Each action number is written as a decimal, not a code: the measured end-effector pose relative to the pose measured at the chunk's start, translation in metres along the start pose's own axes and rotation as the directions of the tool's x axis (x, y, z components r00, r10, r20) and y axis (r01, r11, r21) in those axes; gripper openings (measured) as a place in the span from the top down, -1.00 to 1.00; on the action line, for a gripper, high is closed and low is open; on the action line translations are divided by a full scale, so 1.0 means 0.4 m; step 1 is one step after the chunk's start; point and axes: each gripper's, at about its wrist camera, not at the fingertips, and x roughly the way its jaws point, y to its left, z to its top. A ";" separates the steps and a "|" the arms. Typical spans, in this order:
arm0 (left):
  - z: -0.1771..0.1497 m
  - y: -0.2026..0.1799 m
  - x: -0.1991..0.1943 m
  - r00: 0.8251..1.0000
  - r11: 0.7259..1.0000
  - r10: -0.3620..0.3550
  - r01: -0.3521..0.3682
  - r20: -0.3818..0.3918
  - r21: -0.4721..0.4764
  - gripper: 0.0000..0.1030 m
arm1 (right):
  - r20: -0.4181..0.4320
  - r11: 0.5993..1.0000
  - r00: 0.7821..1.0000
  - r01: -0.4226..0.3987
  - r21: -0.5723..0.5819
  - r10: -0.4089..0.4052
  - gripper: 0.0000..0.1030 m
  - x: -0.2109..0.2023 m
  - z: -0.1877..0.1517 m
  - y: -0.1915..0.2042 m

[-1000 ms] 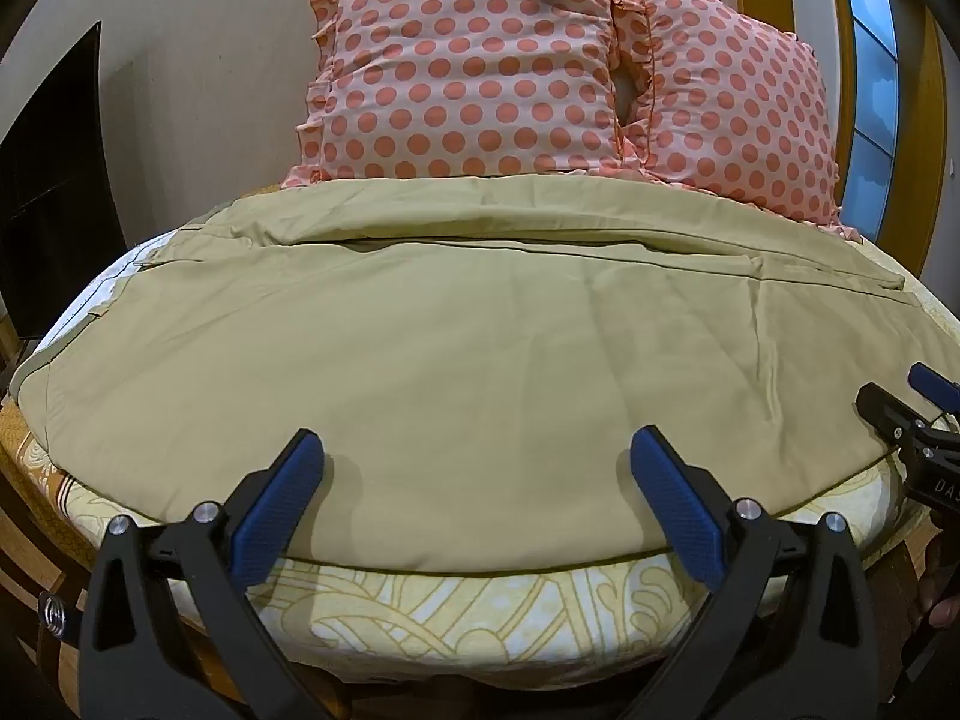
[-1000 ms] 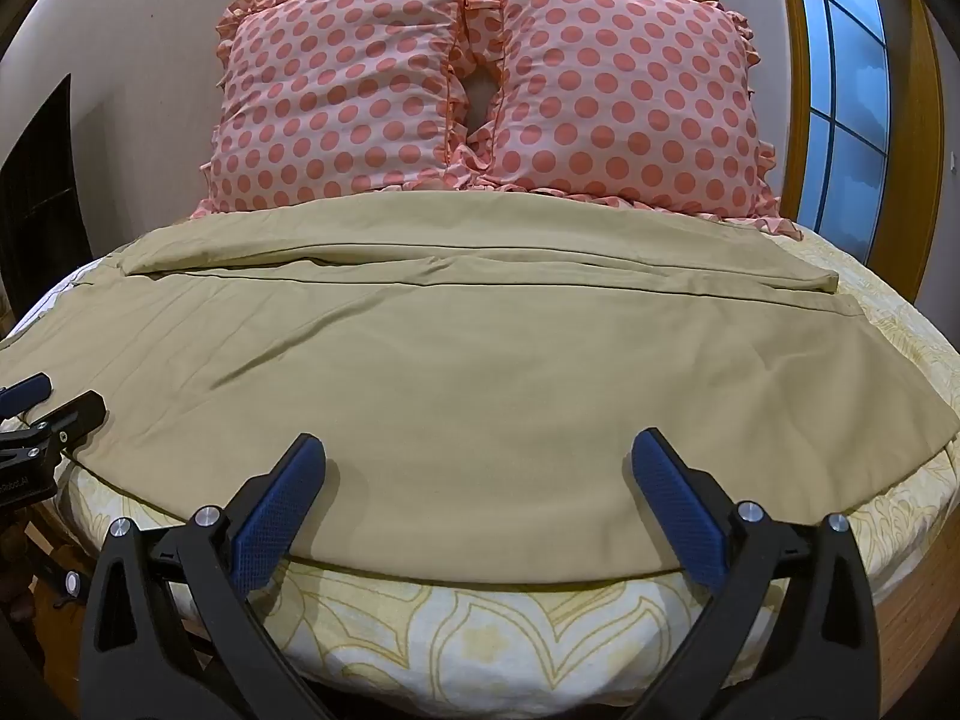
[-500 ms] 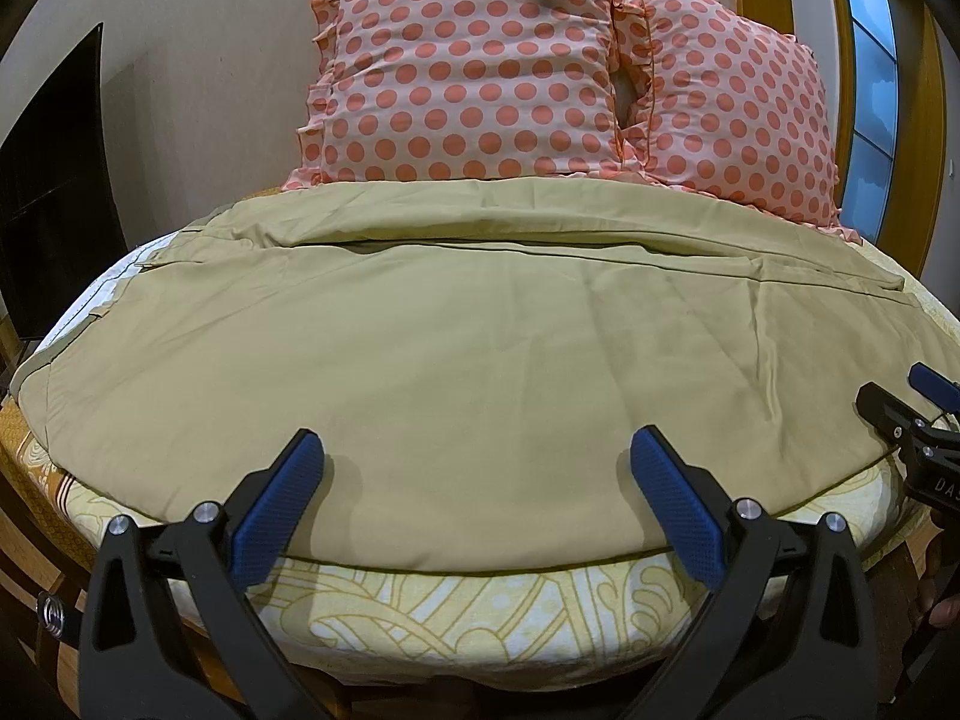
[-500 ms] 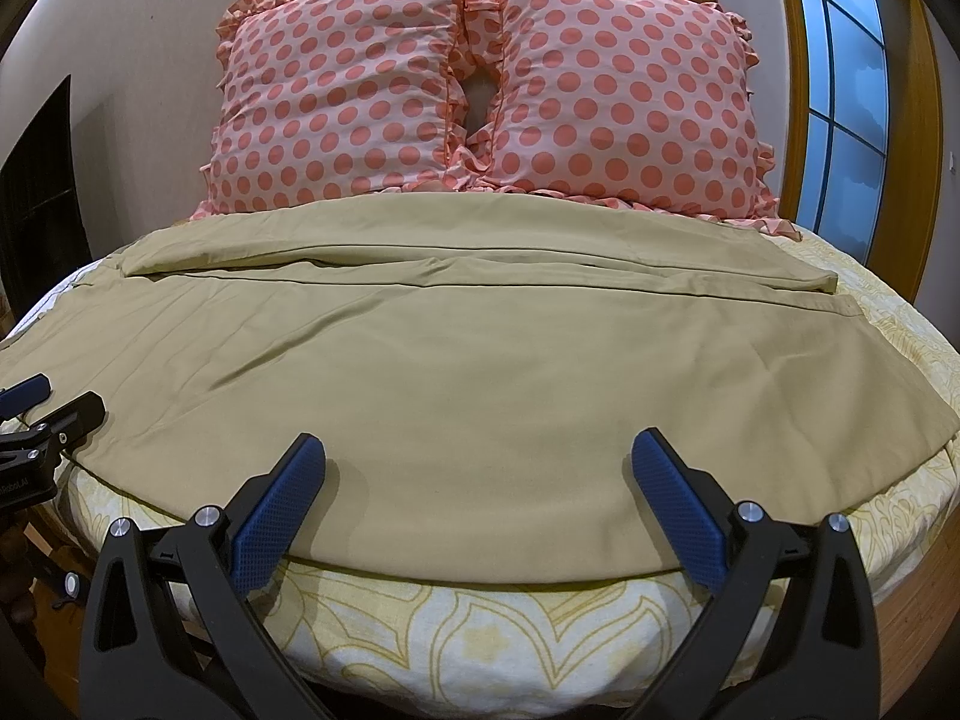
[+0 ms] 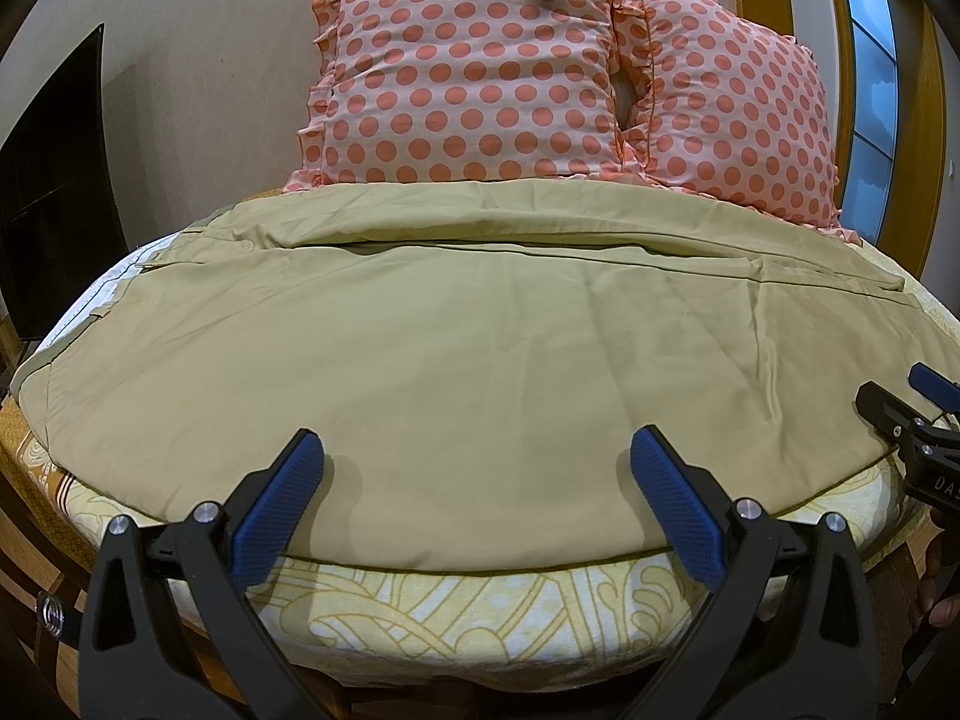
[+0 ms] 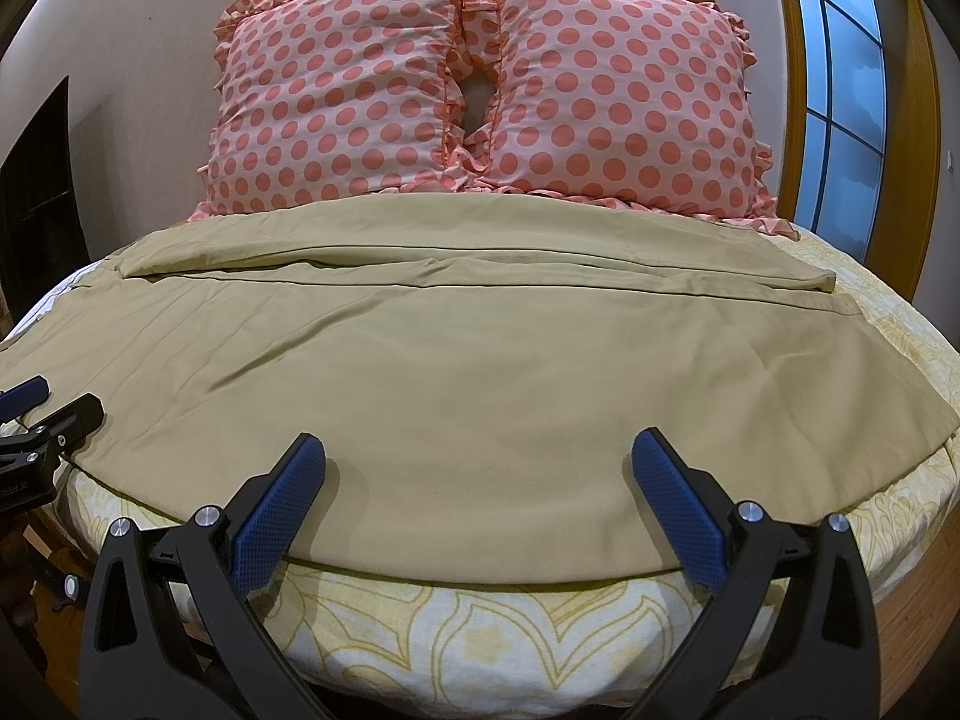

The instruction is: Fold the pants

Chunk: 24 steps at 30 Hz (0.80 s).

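Observation:
Khaki pants [image 5: 480, 348] lie spread sideways across the bed, one leg behind the other; they also show in the right wrist view [image 6: 480, 372]. The waist end is at the left, the hems [image 6: 840, 294] at the right. My left gripper [image 5: 477, 468] is open and empty, hovering over the pants' near edge. My right gripper [image 6: 477, 468] is open and empty over the same edge, further right. Each gripper shows at the side of the other's view: the right one [image 5: 912, 408], the left one [image 6: 48, 414].
Two pink polka-dot pillows [image 6: 480, 90] lean against the wall behind the pants. The bed has a yellow patterned sheet [image 6: 480, 618]. A window [image 6: 840, 90] is at the right, a dark doorway [image 5: 48, 192] at the left.

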 end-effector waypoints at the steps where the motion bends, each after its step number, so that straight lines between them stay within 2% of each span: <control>1: 0.000 0.000 0.000 1.000 1.000 0.000 0.000 0.000 0.000 -0.96 | 0.000 1.000 1.000 0.000 0.000 0.000 -0.97 0.000 0.000 0.000; 24: -0.001 0.000 -0.001 1.000 1.000 0.000 0.000 0.004 0.000 -0.96 | 0.009 1.000 1.000 0.001 -0.001 -0.001 -0.97 -0.002 -0.004 -0.013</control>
